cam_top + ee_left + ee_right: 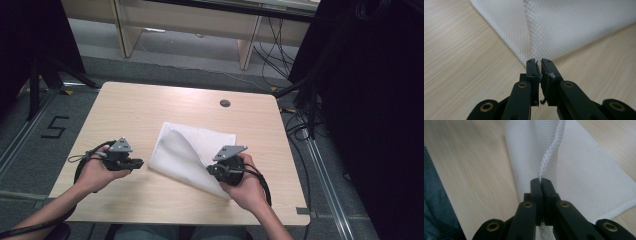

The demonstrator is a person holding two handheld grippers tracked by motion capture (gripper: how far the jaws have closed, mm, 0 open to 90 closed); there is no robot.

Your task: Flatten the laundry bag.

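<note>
The cloth lies on the table near its middle. The left gripper sits at its nine o'clock, the right gripper over its five o'clock corner.

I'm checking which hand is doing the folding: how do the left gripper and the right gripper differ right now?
The right gripper is shut on an edge of the white mesh cloth and lifts it; the left gripper holds nothing, its jaws a slit apart. The right gripper sits over the cloth; the left gripper points at the cloth's corner from bare table. Both are black and hand-held.
</note>
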